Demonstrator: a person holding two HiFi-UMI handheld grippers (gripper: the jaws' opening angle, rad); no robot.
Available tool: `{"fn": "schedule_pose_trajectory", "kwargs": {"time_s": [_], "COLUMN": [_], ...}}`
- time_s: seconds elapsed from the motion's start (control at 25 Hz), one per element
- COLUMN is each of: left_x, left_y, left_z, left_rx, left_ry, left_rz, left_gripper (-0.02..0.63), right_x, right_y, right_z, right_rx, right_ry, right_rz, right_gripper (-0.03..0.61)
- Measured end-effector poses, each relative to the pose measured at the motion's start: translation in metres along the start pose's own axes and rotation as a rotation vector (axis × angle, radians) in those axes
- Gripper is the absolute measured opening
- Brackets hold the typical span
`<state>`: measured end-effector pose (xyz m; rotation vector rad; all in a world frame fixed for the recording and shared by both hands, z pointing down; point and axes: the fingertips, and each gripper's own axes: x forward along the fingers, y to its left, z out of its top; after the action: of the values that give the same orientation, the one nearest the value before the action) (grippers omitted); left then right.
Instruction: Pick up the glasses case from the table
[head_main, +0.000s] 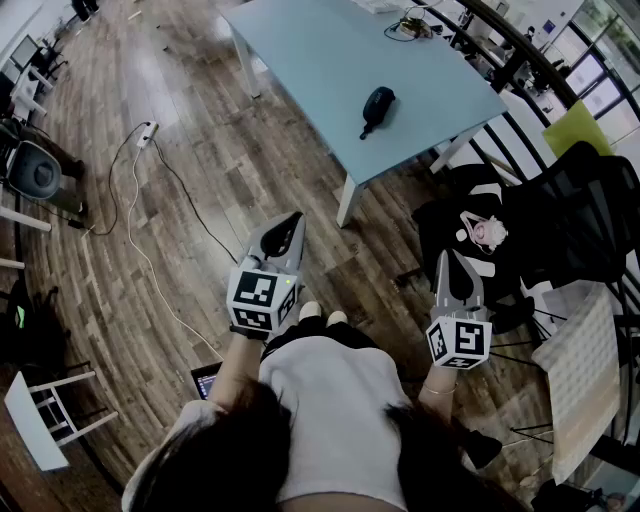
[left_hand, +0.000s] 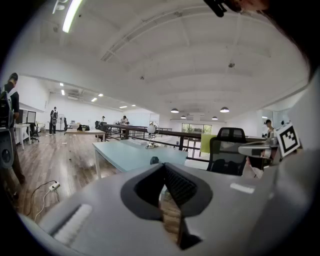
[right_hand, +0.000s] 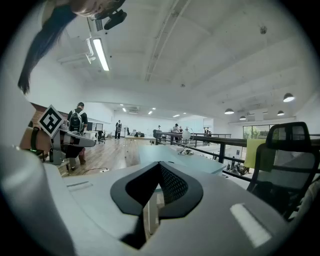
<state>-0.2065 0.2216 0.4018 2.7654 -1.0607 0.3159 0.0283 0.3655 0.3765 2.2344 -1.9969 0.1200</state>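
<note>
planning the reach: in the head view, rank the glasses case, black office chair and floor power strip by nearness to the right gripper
1. black office chair, close by on the right of the right gripper.
2. glasses case, ahead on the table.
3. power strip, on the floor far to the left.

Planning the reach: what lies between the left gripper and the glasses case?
In the head view, only wood floor and bare tabletop separate the left gripper from the glasses case.
</note>
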Motion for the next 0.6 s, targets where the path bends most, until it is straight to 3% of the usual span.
{"fn": "schedule_pose_trajectory", "kwargs": {"time_s": [0.48,0.6], "left_x": [-0.009,-0.006], "left_y": [-0.030,-0.037], "left_z": [-0.005,-0.009], "left_rx": [0.003,0.000], "left_ry": [-0.010,-0.002], "left_rz": [0.022,0.017], "left_gripper": [0.057,0.057], "right_x": [-0.013,-0.016], "right_y": [-0.006,-0.009], "right_z": [-0.005,-0.007], "right_rx": [0.038,0.057], "right_ry": [-0.048,-0.046], "right_rz": [0.070,0.087], "right_gripper": [0.008,0.071]}}
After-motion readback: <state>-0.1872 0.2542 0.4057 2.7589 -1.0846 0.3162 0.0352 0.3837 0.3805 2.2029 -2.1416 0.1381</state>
